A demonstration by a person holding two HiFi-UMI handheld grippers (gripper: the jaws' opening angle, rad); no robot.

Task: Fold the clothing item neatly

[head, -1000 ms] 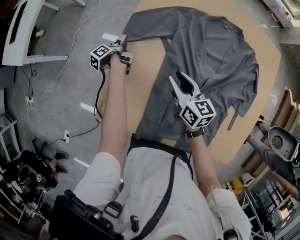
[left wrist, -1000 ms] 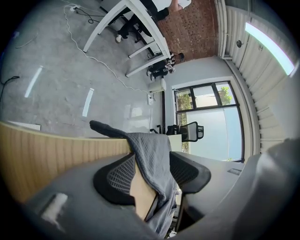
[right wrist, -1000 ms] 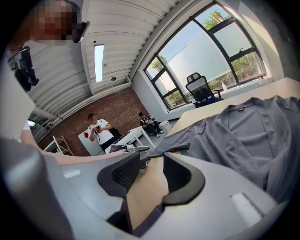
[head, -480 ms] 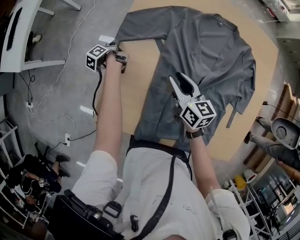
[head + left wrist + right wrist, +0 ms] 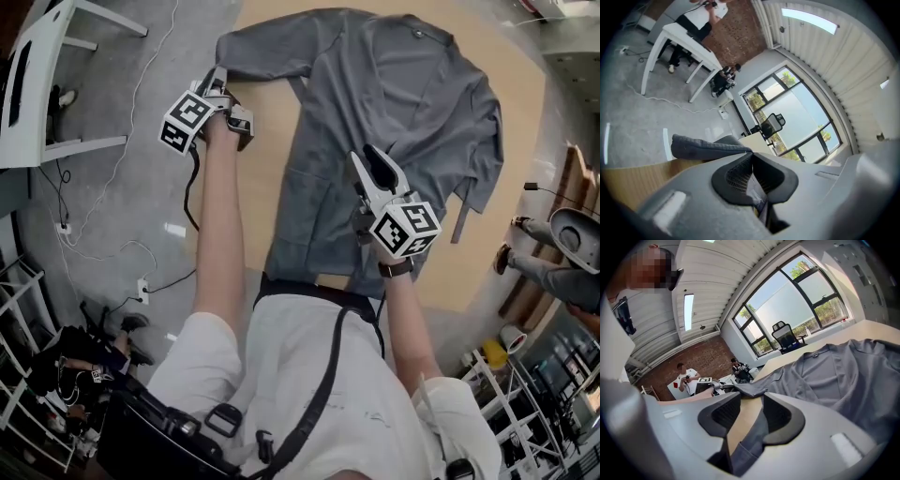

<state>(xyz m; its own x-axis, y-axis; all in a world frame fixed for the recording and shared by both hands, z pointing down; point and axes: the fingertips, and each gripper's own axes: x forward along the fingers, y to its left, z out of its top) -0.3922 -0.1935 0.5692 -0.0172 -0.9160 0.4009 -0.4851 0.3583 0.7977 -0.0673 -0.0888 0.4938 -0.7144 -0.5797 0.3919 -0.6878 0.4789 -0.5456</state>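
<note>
A grey long-sleeved garment lies spread open on the round wooden table, one sleeve stretched out to the left. My left gripper is at that sleeve's cuff, past the table's left edge, with its jaws shut on the cuff. In the left gripper view the sleeve runs in to the closed jaw tips of the left gripper. My right gripper hovers open over the garment's front panel near the hem. In the right gripper view, cloth and bare wood show between the parted jaws of the right gripper.
The table's left edge drops to a grey floor with cables and a white desk. A loose grey strip hangs off the garment's right side. People stand and sit around the room's edges.
The left gripper's jaws have closed at the sleeve cuff. The right gripper has stayed over the front panel, still open.
</note>
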